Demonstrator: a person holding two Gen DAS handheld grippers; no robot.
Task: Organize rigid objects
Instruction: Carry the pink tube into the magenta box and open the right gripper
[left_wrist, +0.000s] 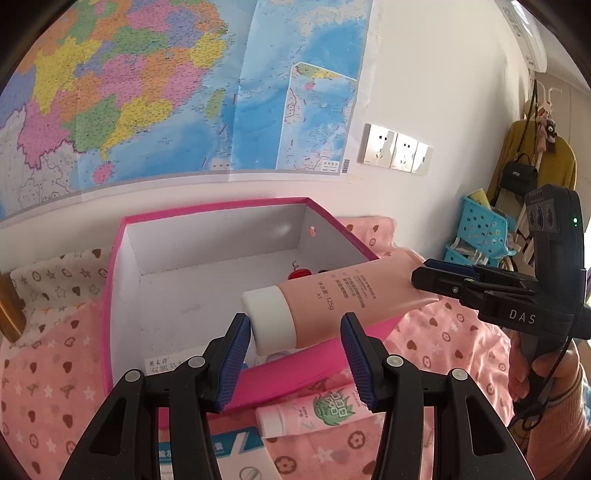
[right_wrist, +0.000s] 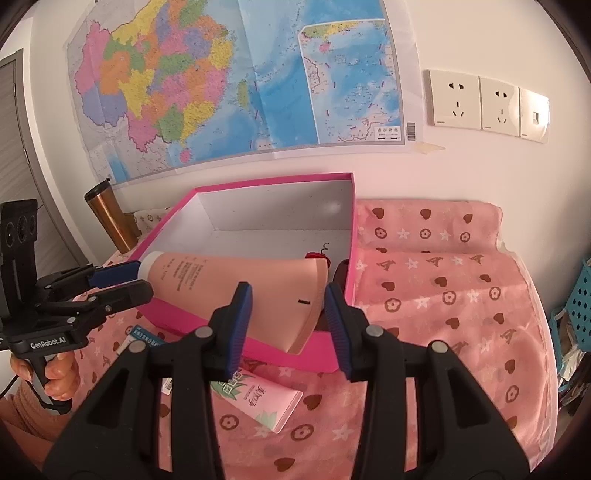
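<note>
Both grippers – left pinching the white cap, right the crimped tail – clamp the salmon-pink plastic tube; lower level into the magenta cardboard box, then release together.

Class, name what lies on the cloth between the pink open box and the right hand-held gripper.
A small pink tube with green leaf print lies there, seen in the right wrist view.

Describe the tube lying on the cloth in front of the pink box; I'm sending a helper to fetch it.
Find the open pink box on the pink patterned cloth below the wall map. Just in front of its near wall lies the small pink tube. Unlike the larger salmon tube held above the box, it carries green leaf artwork.
</note>
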